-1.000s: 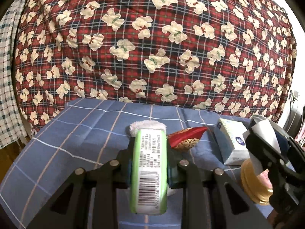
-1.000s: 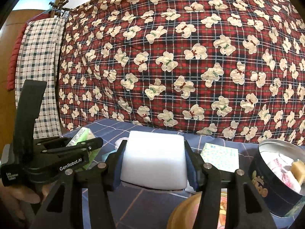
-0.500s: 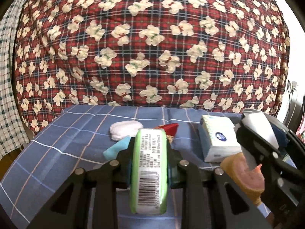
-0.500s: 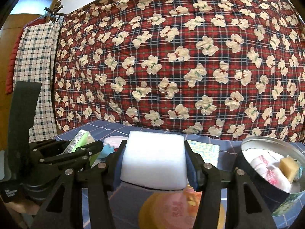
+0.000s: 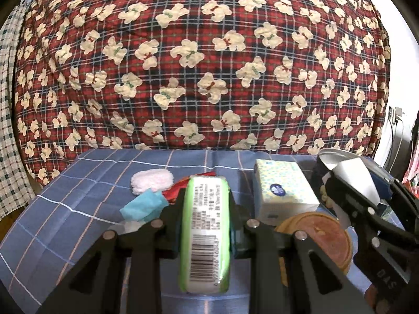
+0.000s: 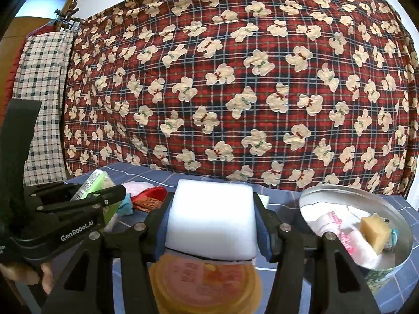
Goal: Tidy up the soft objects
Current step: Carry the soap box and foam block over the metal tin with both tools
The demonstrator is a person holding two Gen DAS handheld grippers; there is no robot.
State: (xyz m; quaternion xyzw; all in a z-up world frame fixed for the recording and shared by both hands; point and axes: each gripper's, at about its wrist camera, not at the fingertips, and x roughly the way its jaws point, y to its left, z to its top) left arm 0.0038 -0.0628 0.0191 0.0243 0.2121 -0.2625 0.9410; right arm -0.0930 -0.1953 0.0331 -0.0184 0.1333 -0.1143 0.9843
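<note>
My left gripper (image 5: 205, 225) is shut on a green tissue pack (image 5: 205, 233) with a barcode, held above the blue checked cloth (image 5: 78, 198). My right gripper (image 6: 212, 222) is shut on a white sponge block (image 6: 212, 225), held over an orange lid (image 6: 204, 285). The round metal tin (image 6: 387, 259) at the right holds several soft items, among them a yellow sponge (image 6: 373, 229). On the cloth lie a pink pad (image 5: 152, 180), a teal cloth piece (image 5: 144, 206) and a red pouch (image 6: 149, 197).
A boxed tissue pack (image 5: 282, 193) stands right of centre on the cloth. A red plaid bear-print quilt (image 5: 209, 65) rises behind the table. A checked cloth (image 6: 44, 104) hangs at the left. The right gripper shows in the left wrist view (image 5: 366, 209).
Both grippers have risen and pulled back with their loads. More of the cloth, the pink pad and the tin's inside now show.
</note>
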